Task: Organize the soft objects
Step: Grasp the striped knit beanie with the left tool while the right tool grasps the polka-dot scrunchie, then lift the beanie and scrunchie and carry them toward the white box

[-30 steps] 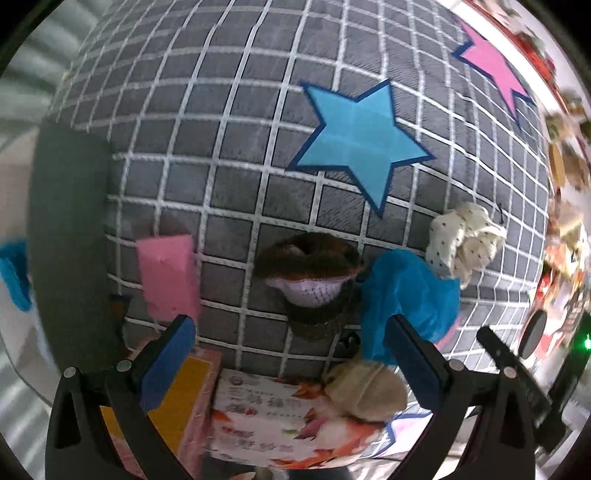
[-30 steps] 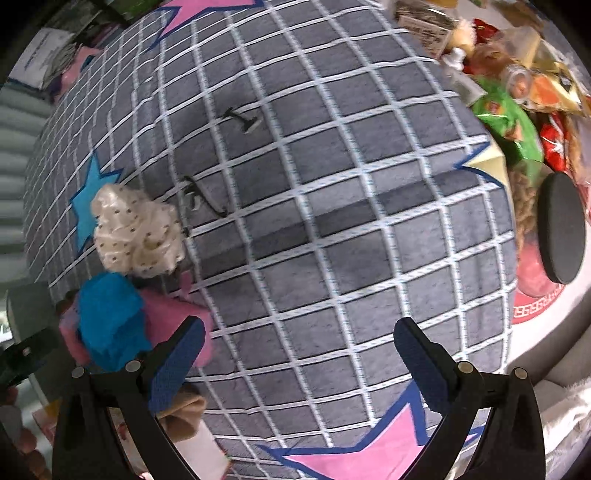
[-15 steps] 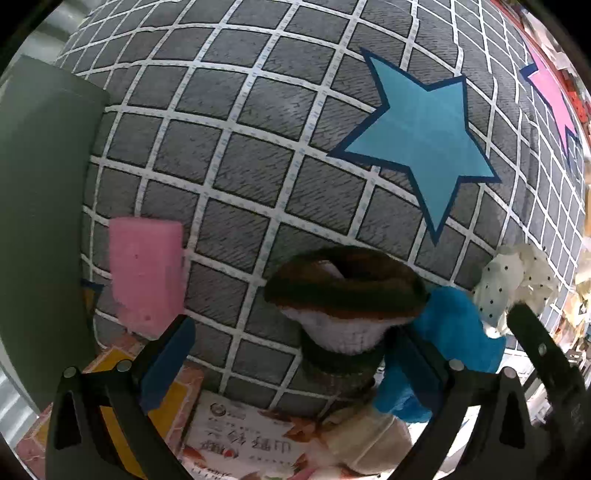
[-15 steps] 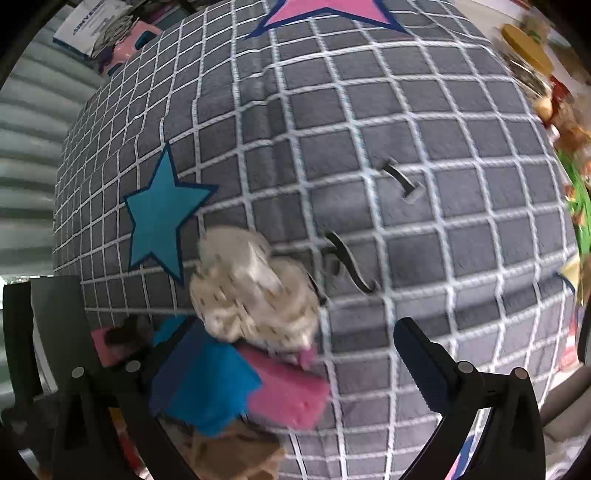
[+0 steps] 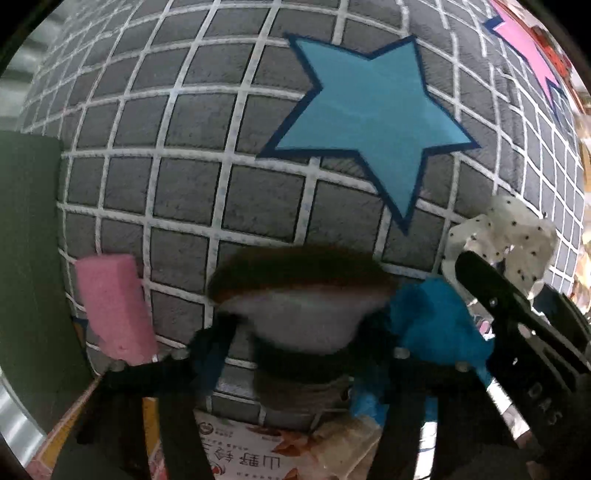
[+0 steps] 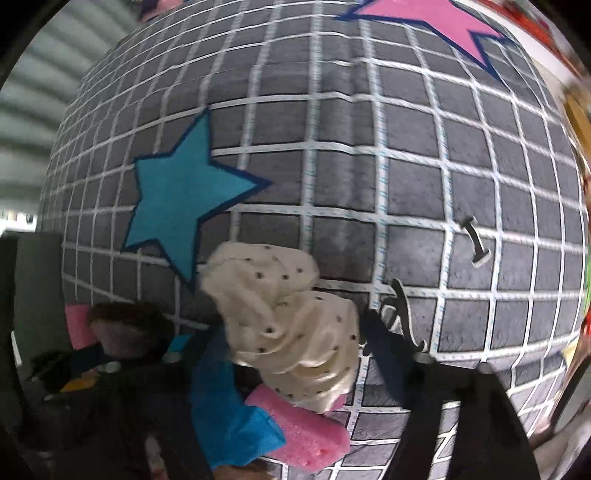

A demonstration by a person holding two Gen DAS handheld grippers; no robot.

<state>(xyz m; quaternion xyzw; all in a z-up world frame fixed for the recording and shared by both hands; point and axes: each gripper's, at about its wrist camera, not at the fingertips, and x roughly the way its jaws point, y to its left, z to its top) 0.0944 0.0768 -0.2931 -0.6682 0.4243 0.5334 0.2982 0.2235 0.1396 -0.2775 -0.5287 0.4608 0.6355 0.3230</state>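
**A:** What does each view show, biggest first?

**B:** The grey grid mat (image 5: 184, 184) covers the worktop in both, and so does the blue star (image 5: 369, 129). Only the left view has the printed packet (image 5: 251, 454), at 6 o'clock. Only the right view has the second pink foam block (image 6: 303, 432) under the pile and two black clips (image 6: 476, 240) at 3 o'clock. The pink star (image 6: 436, 18) is whole there, at 1 o'clock.

**A:** And the room?

**B:** There's a corrugated wall (image 6: 37, 92) at 10 o'clock and a dull green panel (image 5: 26, 258) at 9 o'clock. The clutter along the right rim is too blurred to name.

**A:** Where are the soft things?

**B:** They're bunched at the mat's near edge. The brown-and-white roll (image 5: 295, 295) has the blue cloth (image 5: 436, 325) touching it at 3 o'clock. The cream dotted scrunchie (image 6: 288, 325) is just beyond the cloth. The pink foam block (image 5: 114, 306) sits apart at 9 o'clock.

**A:** Left hand-held gripper (image 5: 295, 350)?

**B:** Its jaws have just been closing, with the roll between them. It's too dark to tell whether the pads are biting.

**A:** Right hand-held gripper (image 6: 295, 347)?

**B:** It has also just been closing. Its pads sit against both sides of the scrunchie, so it's clamped on it.

**A:** What changed in the last second?

**B:** The left one dropped closer to the roll. The right one swung off bare mat onto the scrunchie.
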